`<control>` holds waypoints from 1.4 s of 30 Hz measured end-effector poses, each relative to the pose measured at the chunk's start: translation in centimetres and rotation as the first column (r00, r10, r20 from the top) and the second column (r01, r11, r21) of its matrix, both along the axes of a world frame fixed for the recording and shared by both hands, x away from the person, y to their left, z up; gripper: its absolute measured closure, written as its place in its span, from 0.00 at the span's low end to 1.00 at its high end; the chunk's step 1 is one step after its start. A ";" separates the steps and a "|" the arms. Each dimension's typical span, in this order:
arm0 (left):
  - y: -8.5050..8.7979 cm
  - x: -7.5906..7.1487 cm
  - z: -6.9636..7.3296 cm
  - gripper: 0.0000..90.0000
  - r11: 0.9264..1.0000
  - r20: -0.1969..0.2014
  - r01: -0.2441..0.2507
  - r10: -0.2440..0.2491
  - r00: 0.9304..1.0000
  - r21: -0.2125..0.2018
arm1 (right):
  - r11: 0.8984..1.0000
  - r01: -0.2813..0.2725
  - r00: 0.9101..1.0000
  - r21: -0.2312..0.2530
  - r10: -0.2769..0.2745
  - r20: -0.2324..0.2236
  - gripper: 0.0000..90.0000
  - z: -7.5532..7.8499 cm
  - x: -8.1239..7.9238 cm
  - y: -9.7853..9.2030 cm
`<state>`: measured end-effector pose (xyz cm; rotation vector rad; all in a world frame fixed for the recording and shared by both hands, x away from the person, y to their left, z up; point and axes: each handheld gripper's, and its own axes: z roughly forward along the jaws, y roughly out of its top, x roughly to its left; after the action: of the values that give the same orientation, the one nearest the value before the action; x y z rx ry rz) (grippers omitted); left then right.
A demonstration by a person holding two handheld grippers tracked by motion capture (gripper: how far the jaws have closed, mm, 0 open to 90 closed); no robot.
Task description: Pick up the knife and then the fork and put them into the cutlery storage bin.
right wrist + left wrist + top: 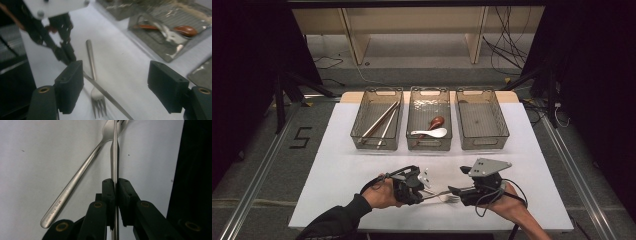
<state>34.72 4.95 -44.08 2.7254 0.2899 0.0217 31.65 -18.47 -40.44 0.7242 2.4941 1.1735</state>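
Observation:
My left gripper [114, 192] is shut on the handle of a steel fork [114, 157], seen edge-on, with its head pointing away from the jaws. A second fork [80, 172] lies flat on the white table beside it, and the two cross near their heads. In the high view both grippers sit at the table's near edge, the left gripper [422, 192] facing the right gripper [455, 191]. My right gripper [116, 75] is open wide, its jaws standing either side of the lying fork [93, 75] and the held fork [110, 98], touching neither.
Three clear bins stand in a row at the back. The left bin [382, 90] holds chopsticks [379, 121]. The middle bin [428, 89] holds a white spoon [432, 133] and a brown spoon [436, 121]. The right bin [475, 91] has nothing in it. The table's front edge is close behind the hands.

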 end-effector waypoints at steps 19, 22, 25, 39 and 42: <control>-0.7 -0.9 0.9 0.93 0.998 0.008 0.057 -0.057 0.998 0.017 | 0.910 -0.271 0.962 -0.314 0.259 -0.081 0.59 -2.4 0.2 4.1; -0.8 -1.0 1.0 0.93 0.997 0.007 0.069 -0.069 0.998 0.022 | 0.900 -0.281 0.960 -0.332 0.265 -0.093 0.64 -2.7 0.2 4.4; -0.9 -1.1 1.0 0.93 0.998 0.007 0.068 -0.068 0.998 0.019 | 0.893 -0.280 0.960 -0.354 0.266 -0.087 0.68 -2.8 0.2 4.6; -1.2 -1.8 0.8 0.93 0.999 -0.006 0.043 -0.043 0.999 -0.024 | 0.844 -0.349 0.937 -0.408 0.323 -0.134 0.84 -3.5 0.0 5.4; -1.2 -1.8 0.8 0.93 0.999 -0.004 0.050 -0.050 0.999 -0.019 | 0.839 -0.355 0.935 -0.412 0.326 -0.141 0.85 -3.6 -0.1 5.5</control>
<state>32.95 3.73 -43.31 2.7130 0.2218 -0.0007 31.55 -12.96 -44.01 0.2024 2.8753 0.6432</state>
